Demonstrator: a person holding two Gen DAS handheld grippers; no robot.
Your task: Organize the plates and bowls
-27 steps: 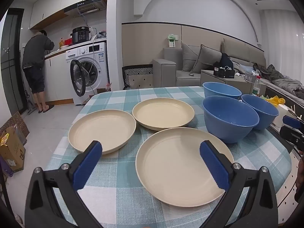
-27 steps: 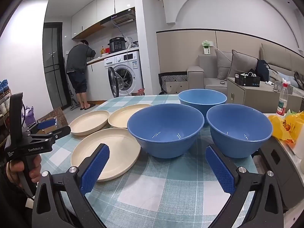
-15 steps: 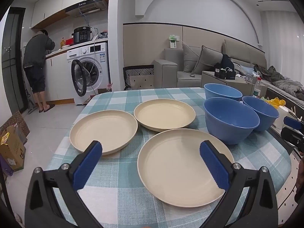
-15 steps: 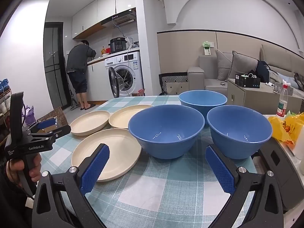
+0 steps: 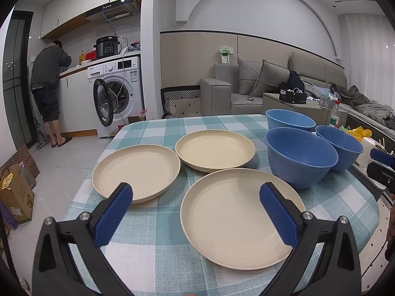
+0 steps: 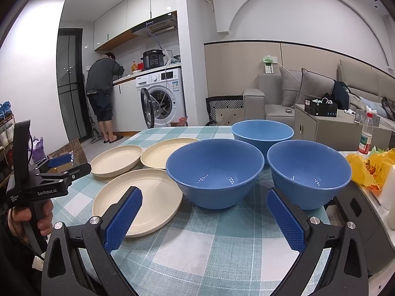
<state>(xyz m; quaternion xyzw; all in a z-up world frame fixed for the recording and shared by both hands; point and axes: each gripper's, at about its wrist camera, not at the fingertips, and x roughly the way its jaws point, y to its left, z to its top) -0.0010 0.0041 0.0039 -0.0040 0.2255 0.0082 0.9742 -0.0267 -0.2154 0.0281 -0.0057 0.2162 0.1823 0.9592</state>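
Observation:
Three cream plates lie flat on the checked tablecloth [image 5: 158, 254]: a near plate [image 5: 237, 219], a left plate [image 5: 135, 170] and a far plate [image 5: 214, 150]. Three blue bowls stand upright to their right: a near bowl [image 6: 213, 170], a right bowl [image 6: 308, 170] and a far bowl [image 6: 262, 130]. My left gripper [image 5: 197, 212] hovers open over the near plate's front edge, holding nothing. My right gripper [image 6: 203, 218] is open in front of the two nearest bowls, empty.
A person [image 5: 49, 93] stands at the kitchen counter beside a washing machine [image 5: 116, 93] with its door open. A yellow bag [image 6: 370, 167] and a bottle [image 6: 365, 135] sit at the table's right. A sofa [image 5: 259, 86] is behind. Cardboard boxes [image 5: 14, 192] lie on the floor at left.
Both views sit slightly lower and farther back from the dishes than before. The plates and bowls have not moved, and both grippers stay wide open.

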